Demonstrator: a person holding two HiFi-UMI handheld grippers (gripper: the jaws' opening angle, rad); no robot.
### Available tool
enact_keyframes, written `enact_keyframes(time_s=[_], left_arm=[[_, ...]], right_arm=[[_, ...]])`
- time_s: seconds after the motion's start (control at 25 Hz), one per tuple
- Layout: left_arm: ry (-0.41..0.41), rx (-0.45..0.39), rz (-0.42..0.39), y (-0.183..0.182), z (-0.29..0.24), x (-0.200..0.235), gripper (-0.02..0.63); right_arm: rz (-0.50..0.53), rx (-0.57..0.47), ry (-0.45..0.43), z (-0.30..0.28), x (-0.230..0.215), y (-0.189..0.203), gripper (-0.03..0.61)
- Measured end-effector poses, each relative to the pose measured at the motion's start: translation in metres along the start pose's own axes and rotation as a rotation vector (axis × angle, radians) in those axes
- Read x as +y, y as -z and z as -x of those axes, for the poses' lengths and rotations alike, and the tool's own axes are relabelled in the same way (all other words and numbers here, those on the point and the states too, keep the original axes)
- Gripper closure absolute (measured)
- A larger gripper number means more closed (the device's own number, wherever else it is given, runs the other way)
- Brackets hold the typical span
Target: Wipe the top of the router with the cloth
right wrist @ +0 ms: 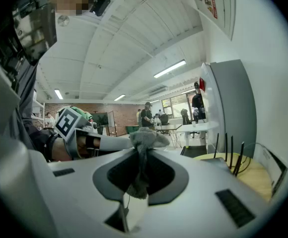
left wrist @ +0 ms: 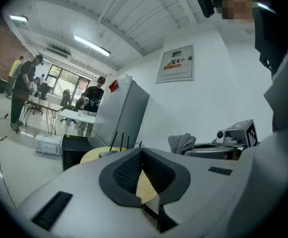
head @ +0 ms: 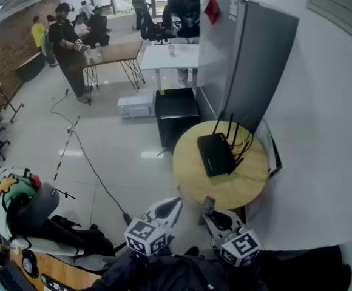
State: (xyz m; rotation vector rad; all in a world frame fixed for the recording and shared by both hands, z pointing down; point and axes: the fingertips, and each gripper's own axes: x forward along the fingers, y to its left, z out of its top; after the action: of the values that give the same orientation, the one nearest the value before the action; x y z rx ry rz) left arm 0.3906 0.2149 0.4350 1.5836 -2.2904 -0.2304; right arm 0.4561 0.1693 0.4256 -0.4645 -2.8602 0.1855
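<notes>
two hand-held grippers sit lowest and closest in the head view: the left hand-held gripper (head: 171, 206) and the right hand-held gripper (head: 213, 214), both short of the round pale wooden tabletop (head: 249, 187). on it the flat black plastic router with upright antennas (head: 215, 154) lies near the middle, with nothing touching it. a tall grey metal cabinet (head: 267, 59) stands just behind the tabletop. from this height, what the right jaws carry is too small to tell. the left gripper view shows its own jaws pressed together at the tips with nothing between them. beyond them is the router (left wrist: 107, 153), and off to the side the right hand-held gripper (left wrist: 218, 145) has a crumpled grey terry cloth (left wrist: 181, 143) sticking out of its tip. the right gripper view settles it: its jaws pinch that cloth (right wrist: 143, 150), a wad bunched above the pads and a tail hanging below. the router (right wrist: 218, 162) stands well apart to the right on the tabletop (right wrist: 258, 177), and the left hand-held gripper (right wrist: 102, 144) is alongside. judging by this, the cloth is in hand but the wiping has not begun. what is left is to carry the cloth to the router, lay it on the top face and stroke across, minding the antennas. only the head view shows the router's whole top; the gripper views catch it edge-on.
</notes>
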Motion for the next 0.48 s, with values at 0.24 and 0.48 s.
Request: enact_keyframes(time_s=[0.24,0.48], left_arm=[[-0.007,0.002,-0.004,0.0,-0.005,-0.002,0.612],[-0.035,-0.009,-0.009,-0.004,-0.009,0.001,0.612]], right_arm=[[0.005,-0.003,-0.005,0.002,-0.006,-0.001,0.509],[0.033,-0.011,-0.033,-0.003,-0.015,0.002,0.508]])
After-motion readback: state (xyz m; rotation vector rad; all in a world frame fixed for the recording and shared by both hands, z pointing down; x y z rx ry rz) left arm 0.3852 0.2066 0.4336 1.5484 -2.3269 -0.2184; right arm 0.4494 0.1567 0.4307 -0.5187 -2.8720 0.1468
